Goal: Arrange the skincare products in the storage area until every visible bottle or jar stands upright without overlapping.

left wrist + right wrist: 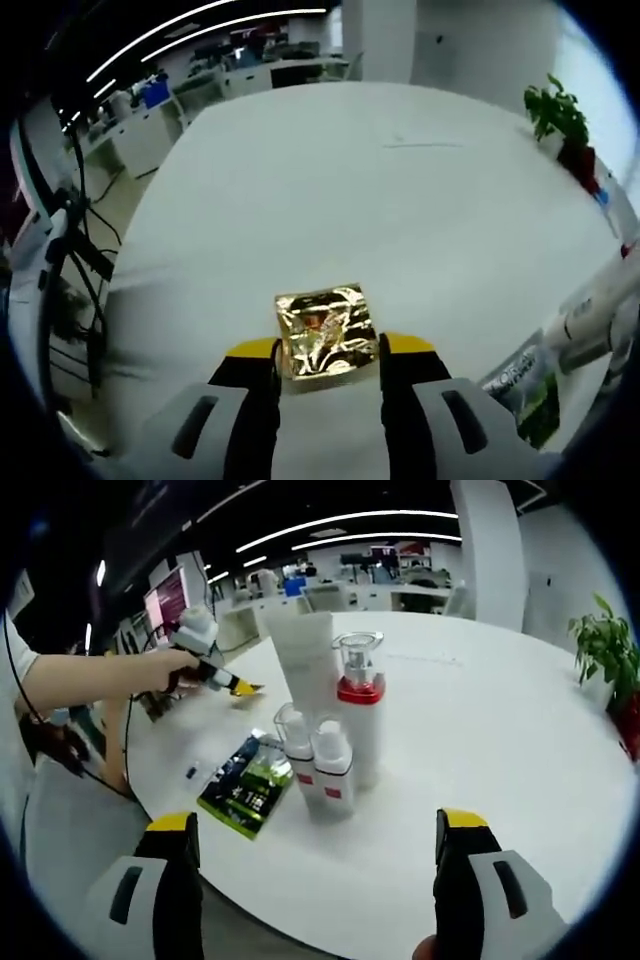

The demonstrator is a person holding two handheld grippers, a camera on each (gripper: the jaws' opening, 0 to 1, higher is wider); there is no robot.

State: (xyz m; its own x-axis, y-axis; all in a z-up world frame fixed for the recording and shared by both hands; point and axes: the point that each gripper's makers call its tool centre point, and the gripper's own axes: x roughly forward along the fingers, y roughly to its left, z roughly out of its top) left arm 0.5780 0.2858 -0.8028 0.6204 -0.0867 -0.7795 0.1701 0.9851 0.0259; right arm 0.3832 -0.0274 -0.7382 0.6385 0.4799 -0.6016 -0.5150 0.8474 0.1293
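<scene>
**Listener:** What is the left hand-held gripper doing?

**Me:** In the left gripper view, my left hand-held gripper point(329, 372) has its jaws closed on a small packet wrapped in crinkled gold foil point(325, 332). The packet sits on the white desk point(400, 200), between the yellow-tipped jaws. At the right edge of that view I see a white tube point(590, 320) and part of a printed sachet point(525, 385).

**Listener:** And the right one?

**Me:** In the right gripper view, my right hand-held gripper point(318, 852) is spread wide and holds nothing. Its jaws hang near the desk's close edge.

**Listener:** Where are the skincare products?

**Me:** Ahead of the right gripper, grouped together on the desk. A tall white tube point(300, 660) stands upright at the back. Just beside it stands a pump bottle with a clear cap and a red collar point(358, 705). Two small white bottles with red bands point(318, 760) stand in front, touching each other. A dark green and black sachet point(243, 783) lies flat to their left.

**Listener:** Anything else?

**Me:** A potted plant point(608, 655) stands at the desk's far right. The left gripper point(240, 688) also appears, held in a hand point(165, 670) over the desk's left side.
</scene>
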